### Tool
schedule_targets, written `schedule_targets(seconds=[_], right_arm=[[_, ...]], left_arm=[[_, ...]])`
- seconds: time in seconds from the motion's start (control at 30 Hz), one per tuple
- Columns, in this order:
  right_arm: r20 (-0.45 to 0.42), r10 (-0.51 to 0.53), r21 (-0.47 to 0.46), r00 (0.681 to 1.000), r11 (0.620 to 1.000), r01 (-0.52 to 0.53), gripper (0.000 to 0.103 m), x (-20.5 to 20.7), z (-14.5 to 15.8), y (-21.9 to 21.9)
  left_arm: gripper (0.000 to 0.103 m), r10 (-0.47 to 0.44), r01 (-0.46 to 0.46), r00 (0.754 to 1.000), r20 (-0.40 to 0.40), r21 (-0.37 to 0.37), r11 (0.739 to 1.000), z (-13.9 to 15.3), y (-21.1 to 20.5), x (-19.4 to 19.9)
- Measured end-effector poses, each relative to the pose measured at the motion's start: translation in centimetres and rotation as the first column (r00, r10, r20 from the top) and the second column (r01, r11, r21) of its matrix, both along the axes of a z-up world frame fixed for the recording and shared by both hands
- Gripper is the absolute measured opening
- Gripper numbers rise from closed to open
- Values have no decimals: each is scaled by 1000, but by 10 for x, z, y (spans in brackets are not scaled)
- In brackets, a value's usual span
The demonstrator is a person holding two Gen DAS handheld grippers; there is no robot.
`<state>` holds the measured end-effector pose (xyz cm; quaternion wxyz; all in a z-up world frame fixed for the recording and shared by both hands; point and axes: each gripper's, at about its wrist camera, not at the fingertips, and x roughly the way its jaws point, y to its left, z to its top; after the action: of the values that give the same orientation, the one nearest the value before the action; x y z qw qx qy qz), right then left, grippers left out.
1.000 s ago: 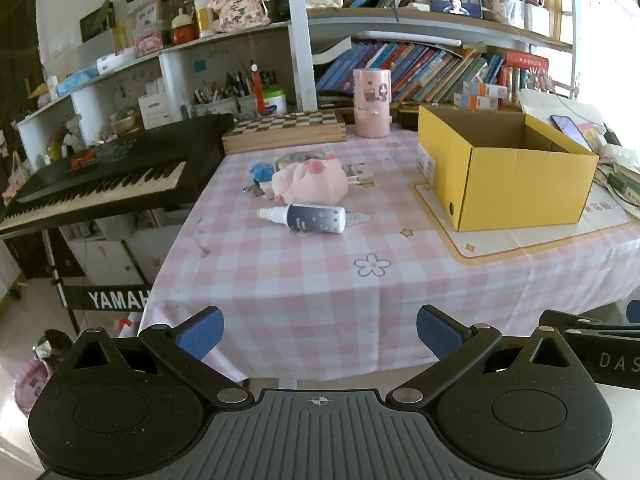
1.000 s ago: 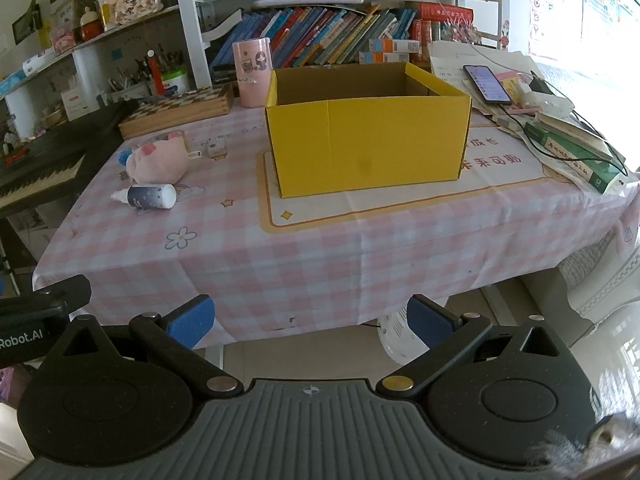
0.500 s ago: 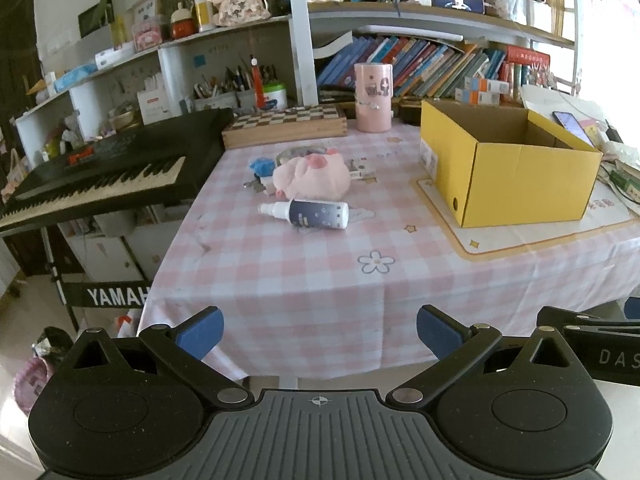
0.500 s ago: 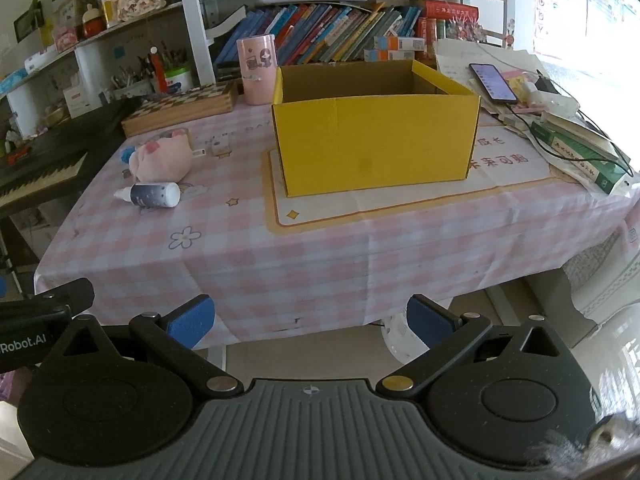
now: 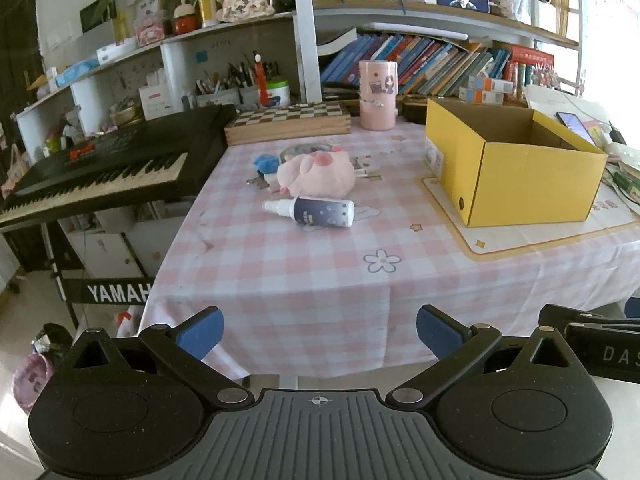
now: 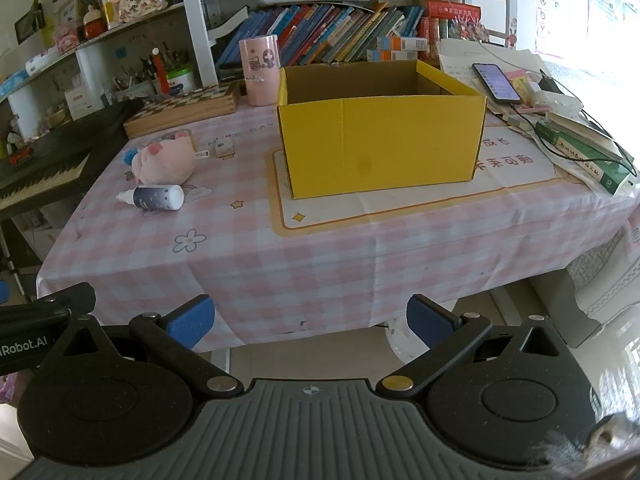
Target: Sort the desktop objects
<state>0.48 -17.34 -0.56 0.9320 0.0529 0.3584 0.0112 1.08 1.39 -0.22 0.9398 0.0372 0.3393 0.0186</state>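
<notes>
Left wrist view: both grippers, left [image 5: 318, 330] and right [image 6: 310, 318], hang released short of the table [image 5: 304, 280], closer than a second ago. The spray bottle [image 5: 316, 211] lies before the plush pig [image 5: 318, 174], left of the yellow box [image 6: 380, 140]; light, smooth, likely slippery, best pinched across its body.

Bottle [image 5: 316, 211] before plush toy [image 5: 318, 173], box [image 5: 512, 168] to their right, chessboard [image 5: 288, 122] behind

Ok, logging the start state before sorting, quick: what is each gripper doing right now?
Left gripper: open, holding nothing, short of the table.
Right gripper: open, holding nothing, also short of the table.
</notes>
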Motion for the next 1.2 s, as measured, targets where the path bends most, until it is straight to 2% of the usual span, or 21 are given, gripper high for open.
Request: schedule_targets(seconds=[0.67, 1.0, 1.2], right_arm=[[13, 23, 40, 1000, 999, -23, 103, 3, 0, 10], [17, 42, 2, 999, 999, -42, 103, 8, 3, 20], [1, 63, 27, 998, 998, -63, 103, 13, 1, 24]], left_arm=[[103, -25, 26, 1000, 18, -16, 1000, 0, 8, 5], [103, -28, 28, 1000, 5, -7, 1000, -1, 14, 9], [103, -22, 22, 1000, 10, -15, 1000, 0, 21, 10]])
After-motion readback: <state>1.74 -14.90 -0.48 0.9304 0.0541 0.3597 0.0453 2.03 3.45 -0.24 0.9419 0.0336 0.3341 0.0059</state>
